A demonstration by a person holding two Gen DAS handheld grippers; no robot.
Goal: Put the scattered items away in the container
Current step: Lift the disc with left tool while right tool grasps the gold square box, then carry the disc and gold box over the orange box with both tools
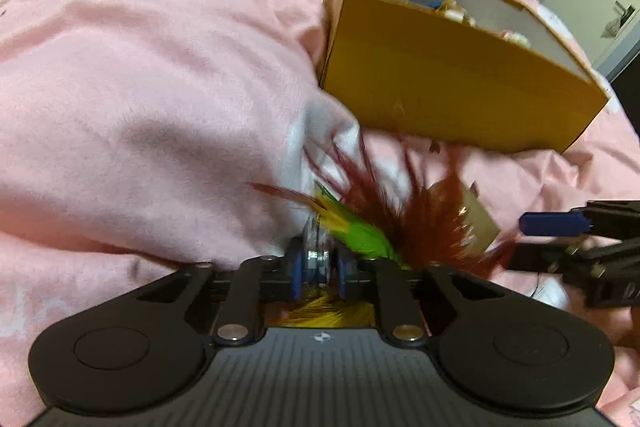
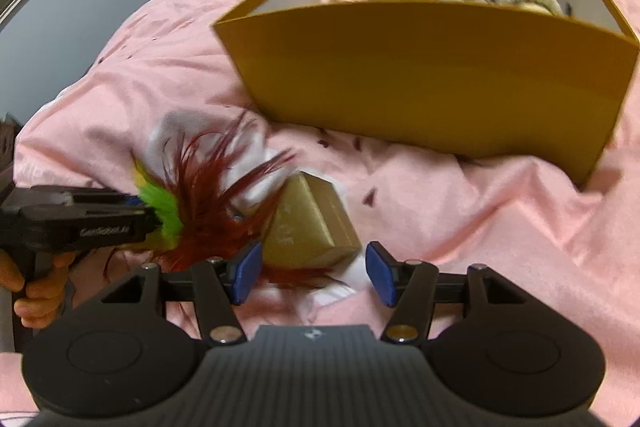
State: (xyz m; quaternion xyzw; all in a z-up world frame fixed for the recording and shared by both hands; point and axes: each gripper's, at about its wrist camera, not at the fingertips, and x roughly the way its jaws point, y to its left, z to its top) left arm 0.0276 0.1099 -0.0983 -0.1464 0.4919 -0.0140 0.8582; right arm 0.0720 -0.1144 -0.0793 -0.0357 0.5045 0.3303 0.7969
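Pink bedspread (image 2: 500,227): one yellow box (image 2: 432,75), one feather toy (image 2: 208,203), one gold packet (image 2: 308,227).

Soft, even indoor light leaves only faint shadows in the pink bedding (image 1: 160,75), while motion blur smears the feathers (image 2: 208,195) and fisheye distortion bends the box (image 2: 432,75) edges.

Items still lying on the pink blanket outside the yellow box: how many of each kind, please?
Feather toy, gripped by the left gripper: 1
Small gold box, between the open fingers of the right gripper: 1
Total: 2
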